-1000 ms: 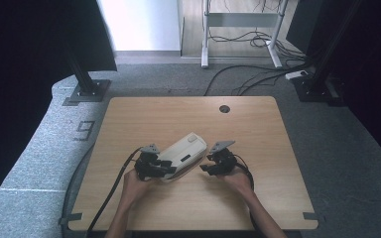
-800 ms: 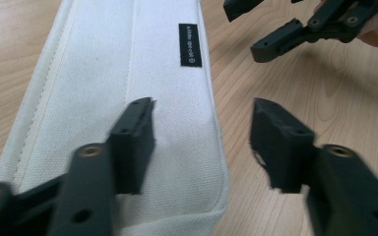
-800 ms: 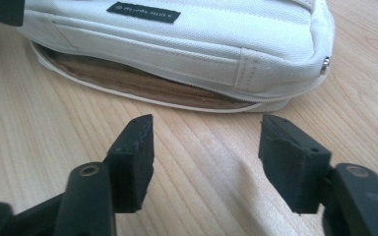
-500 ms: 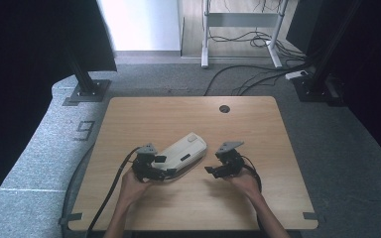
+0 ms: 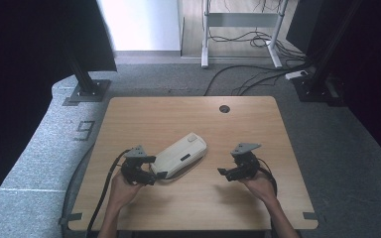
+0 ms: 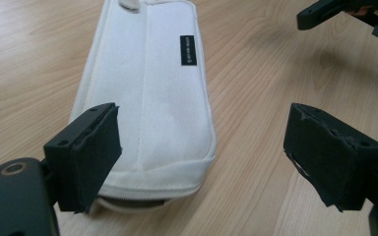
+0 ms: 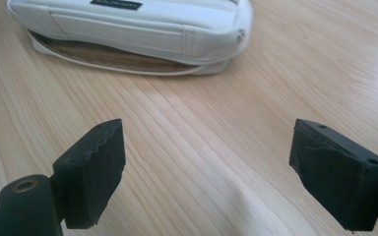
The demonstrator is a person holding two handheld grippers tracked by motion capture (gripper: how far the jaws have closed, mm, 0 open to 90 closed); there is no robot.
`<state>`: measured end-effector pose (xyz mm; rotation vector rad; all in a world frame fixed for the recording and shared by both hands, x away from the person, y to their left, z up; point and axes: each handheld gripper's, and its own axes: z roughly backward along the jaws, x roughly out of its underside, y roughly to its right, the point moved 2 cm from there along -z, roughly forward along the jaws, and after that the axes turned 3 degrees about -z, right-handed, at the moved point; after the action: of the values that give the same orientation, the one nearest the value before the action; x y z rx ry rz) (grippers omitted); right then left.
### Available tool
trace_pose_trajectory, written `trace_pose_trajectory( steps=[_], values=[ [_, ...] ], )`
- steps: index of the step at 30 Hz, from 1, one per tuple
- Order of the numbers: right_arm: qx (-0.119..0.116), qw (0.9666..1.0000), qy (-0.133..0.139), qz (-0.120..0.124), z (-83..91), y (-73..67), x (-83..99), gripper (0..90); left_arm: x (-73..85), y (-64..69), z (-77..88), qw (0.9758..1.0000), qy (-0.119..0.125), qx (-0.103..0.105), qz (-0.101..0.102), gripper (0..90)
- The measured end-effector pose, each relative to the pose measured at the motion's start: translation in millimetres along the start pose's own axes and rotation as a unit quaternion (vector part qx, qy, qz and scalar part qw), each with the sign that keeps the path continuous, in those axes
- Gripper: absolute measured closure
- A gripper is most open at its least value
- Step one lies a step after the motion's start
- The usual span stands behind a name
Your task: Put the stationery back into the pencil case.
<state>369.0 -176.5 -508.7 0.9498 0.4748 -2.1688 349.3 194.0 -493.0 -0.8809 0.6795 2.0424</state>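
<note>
A white zip pouch [image 5: 181, 154] lies slantwise on the wooden table [image 5: 188, 114], with a small black label on top. My left gripper [image 5: 158, 174] is open at the pouch's near end. In the left gripper view the pouch [image 6: 147, 93] reaches down between the wide-spread pads [image 6: 91, 152], nearer the left one, and nothing is clamped. My right gripper [image 5: 223, 172] is open too, a short way to the right of the pouch and facing it. In the right gripper view the pouch [image 7: 138, 22] lies beyond my right gripper [image 7: 206, 172], and its long side gapes a little.
A round cable hole [image 5: 224, 108] sits near the table's far edge. Cables trail from both grippers towards the front edge. Bare wood lies right of the pouch and behind it. The right gripper [image 6: 334, 10] shows at the top right of the left gripper view.
My right gripper has drawn back to the right, away from the pouch. My left gripper has slid slightly left and towards me. The pouch has barely moved.
</note>
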Motion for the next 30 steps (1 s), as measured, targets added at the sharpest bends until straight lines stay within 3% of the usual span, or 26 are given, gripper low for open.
trace_pose_trajectory(
  steps=[10,20,30],
  values=[
    [0.027,0.9995,0.004,-0.014,20.6,14.4,23.6,10.1,17.0,-0.3,1.6,0.9981,-0.042,-0.041,-0.019,0.4],
    [0.057,0.9977,-0.012,-0.034,21.3,25.1,55.7,2.8,43.7,-11.4,2.1,0.9973,-0.049,-0.054,0.008,0.0],
    [0.059,0.9964,-0.016,-0.058,16.7,29.6,81.1,0.0,71.3,-17.0,-8.9,0.9930,-0.085,-0.081,0.016,0.0]
  ],
)
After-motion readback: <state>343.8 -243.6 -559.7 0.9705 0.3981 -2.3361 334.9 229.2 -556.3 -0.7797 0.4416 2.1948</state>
